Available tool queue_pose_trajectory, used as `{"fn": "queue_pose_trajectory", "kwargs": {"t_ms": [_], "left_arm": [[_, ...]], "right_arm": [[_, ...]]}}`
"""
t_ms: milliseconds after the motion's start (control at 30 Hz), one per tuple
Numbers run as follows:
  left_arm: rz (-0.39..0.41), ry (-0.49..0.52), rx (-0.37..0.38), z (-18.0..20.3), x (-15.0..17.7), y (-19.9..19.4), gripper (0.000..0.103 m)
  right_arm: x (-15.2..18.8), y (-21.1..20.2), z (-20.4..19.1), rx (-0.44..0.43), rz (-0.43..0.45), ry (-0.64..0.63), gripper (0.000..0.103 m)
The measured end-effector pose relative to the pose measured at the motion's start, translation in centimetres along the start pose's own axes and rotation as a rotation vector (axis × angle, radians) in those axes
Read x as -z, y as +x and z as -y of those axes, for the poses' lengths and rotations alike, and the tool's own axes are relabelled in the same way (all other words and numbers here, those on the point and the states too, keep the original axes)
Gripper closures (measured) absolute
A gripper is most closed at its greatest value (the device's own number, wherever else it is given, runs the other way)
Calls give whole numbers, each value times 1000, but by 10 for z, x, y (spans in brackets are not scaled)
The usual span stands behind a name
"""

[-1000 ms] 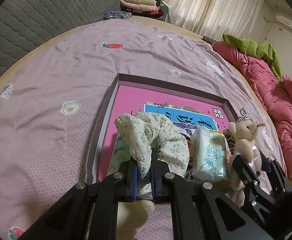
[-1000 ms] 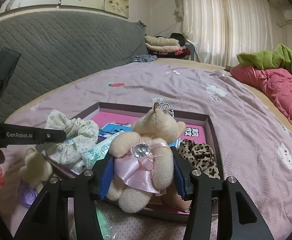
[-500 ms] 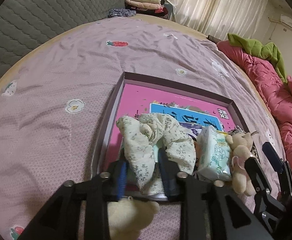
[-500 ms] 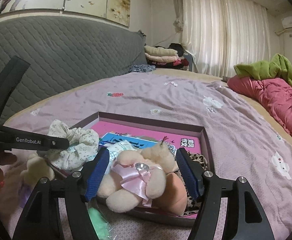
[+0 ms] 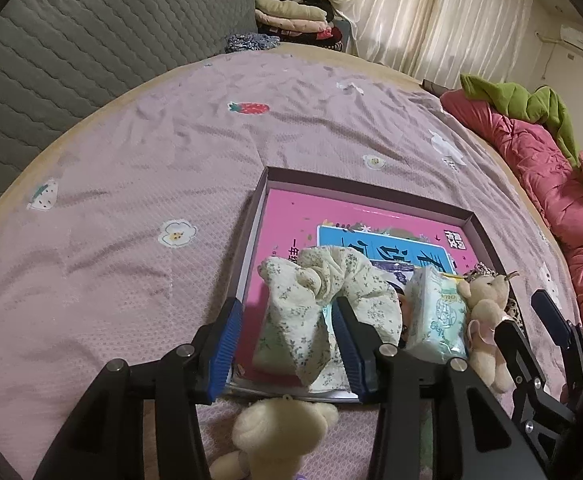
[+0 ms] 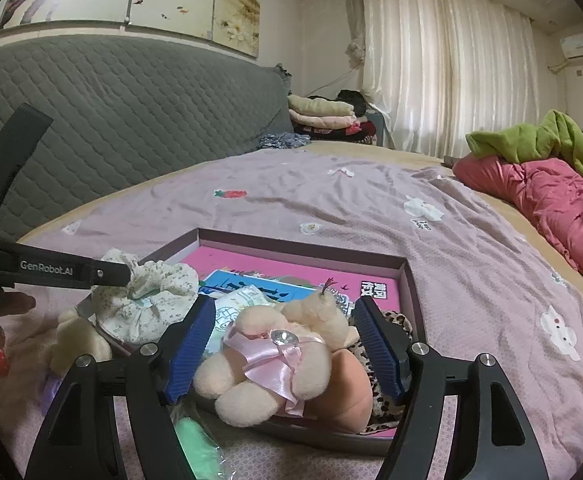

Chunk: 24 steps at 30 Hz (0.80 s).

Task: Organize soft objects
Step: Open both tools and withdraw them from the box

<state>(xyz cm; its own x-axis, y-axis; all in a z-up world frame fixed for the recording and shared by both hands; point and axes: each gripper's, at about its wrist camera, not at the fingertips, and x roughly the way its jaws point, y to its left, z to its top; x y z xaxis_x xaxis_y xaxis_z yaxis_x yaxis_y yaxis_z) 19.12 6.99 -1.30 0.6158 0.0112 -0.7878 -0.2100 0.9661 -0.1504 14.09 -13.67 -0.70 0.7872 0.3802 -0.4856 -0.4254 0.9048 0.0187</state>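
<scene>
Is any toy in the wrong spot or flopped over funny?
Yes. The cream teddy lies on the bedspread outside the box, while the others are inside. The pink-bow bear has flopped over onto its side between the open right gripper, partly over the near rim.

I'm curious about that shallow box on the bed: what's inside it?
The box holds a floral cloth, a tissue pack, a pink-bowed teddy bear and a leopard-print piece, all on a pink printed sheet they partly cover.

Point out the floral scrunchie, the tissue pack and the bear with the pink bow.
floral scrunchie [image 5: 323, 300], left wrist view, gathered fabric.
tissue pack [image 5: 435, 312], left wrist view, front face.
bear with the pink bow [image 6: 279, 354], right wrist view, bow.
</scene>
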Motion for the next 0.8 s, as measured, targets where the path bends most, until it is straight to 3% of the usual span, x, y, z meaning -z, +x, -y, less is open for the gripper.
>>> {"fn": "queue_pose_trajectory", "kwargs": {"t_ms": [800], "left_arm": [[26, 20, -18, -16, 17, -34, 54]], "right_arm": [[2, -19, 7, 15, 12, 22, 29]]}}
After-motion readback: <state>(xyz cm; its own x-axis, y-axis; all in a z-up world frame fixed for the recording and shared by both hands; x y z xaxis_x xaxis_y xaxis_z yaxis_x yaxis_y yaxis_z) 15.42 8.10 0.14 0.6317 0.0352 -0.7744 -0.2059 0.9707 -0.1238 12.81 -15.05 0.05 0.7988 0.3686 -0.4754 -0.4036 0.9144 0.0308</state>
